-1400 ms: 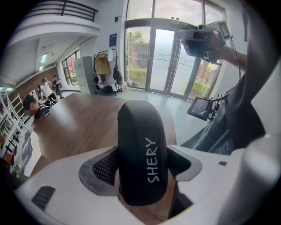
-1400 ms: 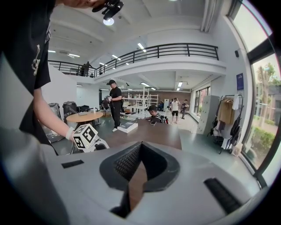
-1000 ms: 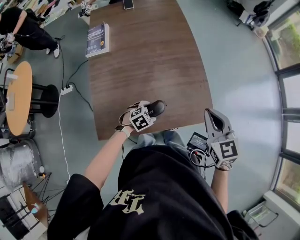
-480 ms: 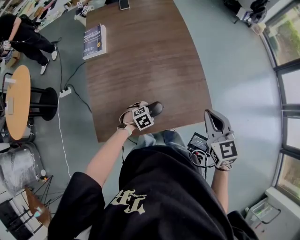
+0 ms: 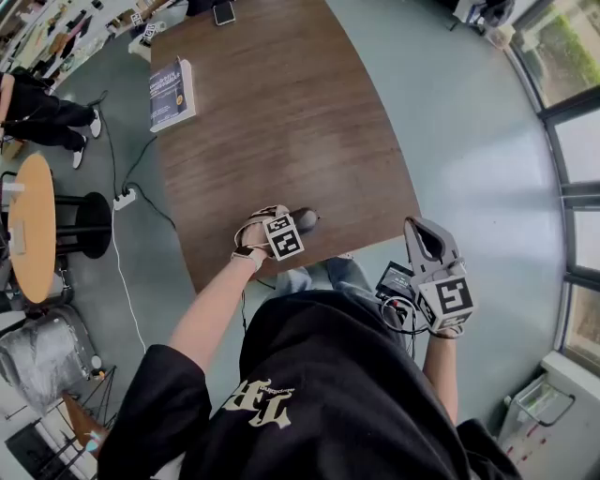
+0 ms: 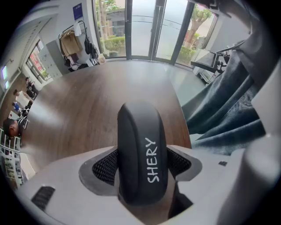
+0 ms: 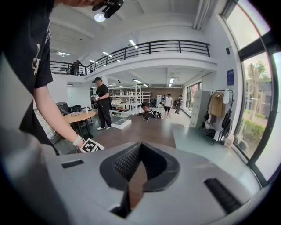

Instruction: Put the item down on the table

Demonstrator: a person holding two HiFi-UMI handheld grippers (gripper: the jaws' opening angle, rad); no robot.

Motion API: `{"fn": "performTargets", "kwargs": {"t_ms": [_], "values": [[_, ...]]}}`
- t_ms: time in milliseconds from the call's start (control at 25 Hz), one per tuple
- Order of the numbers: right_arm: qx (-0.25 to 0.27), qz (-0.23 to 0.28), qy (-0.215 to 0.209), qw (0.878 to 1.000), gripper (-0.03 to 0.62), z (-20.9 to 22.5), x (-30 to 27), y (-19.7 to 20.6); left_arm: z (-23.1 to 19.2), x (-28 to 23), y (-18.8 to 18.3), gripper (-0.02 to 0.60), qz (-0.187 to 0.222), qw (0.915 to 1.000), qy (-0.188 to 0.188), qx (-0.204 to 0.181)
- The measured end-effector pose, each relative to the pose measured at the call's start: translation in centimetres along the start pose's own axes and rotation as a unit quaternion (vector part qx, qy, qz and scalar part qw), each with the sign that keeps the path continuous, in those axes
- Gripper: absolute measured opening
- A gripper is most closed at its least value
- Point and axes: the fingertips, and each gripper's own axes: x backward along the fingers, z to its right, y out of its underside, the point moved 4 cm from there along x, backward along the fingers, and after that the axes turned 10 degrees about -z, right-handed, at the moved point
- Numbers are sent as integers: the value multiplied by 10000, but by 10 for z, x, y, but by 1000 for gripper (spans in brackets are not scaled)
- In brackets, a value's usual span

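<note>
A black rounded item (image 5: 307, 219) printed "SHERY" (image 6: 141, 149) is clamped upright between the mesh pads of my left gripper (image 5: 298, 224), which is shut on it. It hangs just over the near end of the brown wooden table (image 5: 281, 112), close to the front edge. In the left gripper view the table top (image 6: 88, 114) spreads out behind the item. My right gripper (image 5: 424, 236) stays off the table's right corner, above the grey floor, shut with nothing in it (image 7: 139, 151).
A blue book (image 5: 171, 92) and a phone (image 5: 224, 12) lie at the table's far end. A round orange table (image 5: 33, 225), a power strip (image 5: 123, 198) and a person (image 5: 37, 89) are to the left. A black device with cables (image 5: 394, 281) hangs by my right gripper.
My left gripper has sunk a little toward the table top with the black item still in it. The right gripper has kept its place.
</note>
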Motion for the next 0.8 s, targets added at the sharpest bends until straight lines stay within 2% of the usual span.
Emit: {"fn": "performTargets", "kwargs": {"t_ms": [360, 800], "values": [[-105, -43, 77, 9999, -15, 3, 1, 5, -1, -14, 1, 333, -338, 9992, -7, -222], [-11, -102, 27, 9999, -15, 0, -1, 2, -2, -20, -3, 333, -339, 9994, 84, -69]]}}
